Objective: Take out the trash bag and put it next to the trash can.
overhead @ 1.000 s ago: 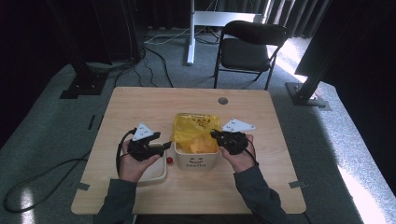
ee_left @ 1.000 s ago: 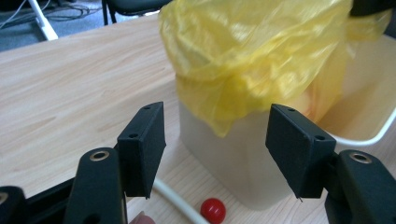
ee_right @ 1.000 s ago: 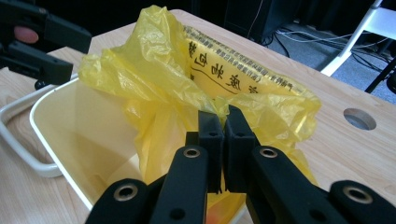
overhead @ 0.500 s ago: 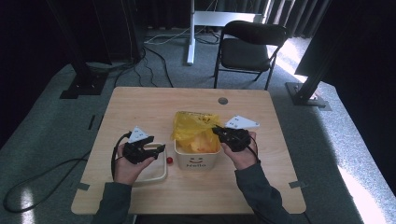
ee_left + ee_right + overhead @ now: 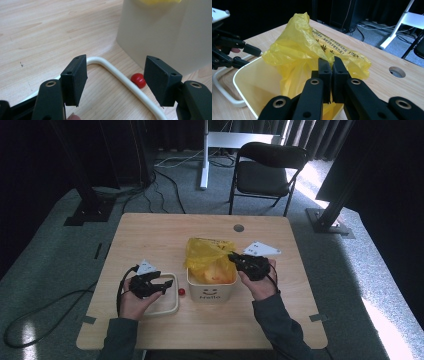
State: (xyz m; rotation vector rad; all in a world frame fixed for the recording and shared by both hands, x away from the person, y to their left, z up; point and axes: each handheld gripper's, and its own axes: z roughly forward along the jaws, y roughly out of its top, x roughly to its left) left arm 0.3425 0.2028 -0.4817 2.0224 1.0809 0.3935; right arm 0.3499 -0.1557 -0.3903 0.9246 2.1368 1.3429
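A yellow plastic bag sits bunched in a cream bin marked "Hello" at the middle of the table. My right gripper is at the bin's right rim, shut on a fold of the yellow bag; the right gripper has its jaws pressed together on the film above the bin. My left gripper stands open and low over a white-rimmed tray left of the bin. Between the left gripper's jaws is only air; past them lie the tray rim and a small red ball.
The red ball lies on the table between the tray and the bin. A round hole is in the tabletop behind the bin. A black chair stands beyond the far edge, with cables and stand feet on the floor.
My left gripper has drawn back from the bin's left rim and sunk toward the tray. The right gripper has stayed shut on the bag.
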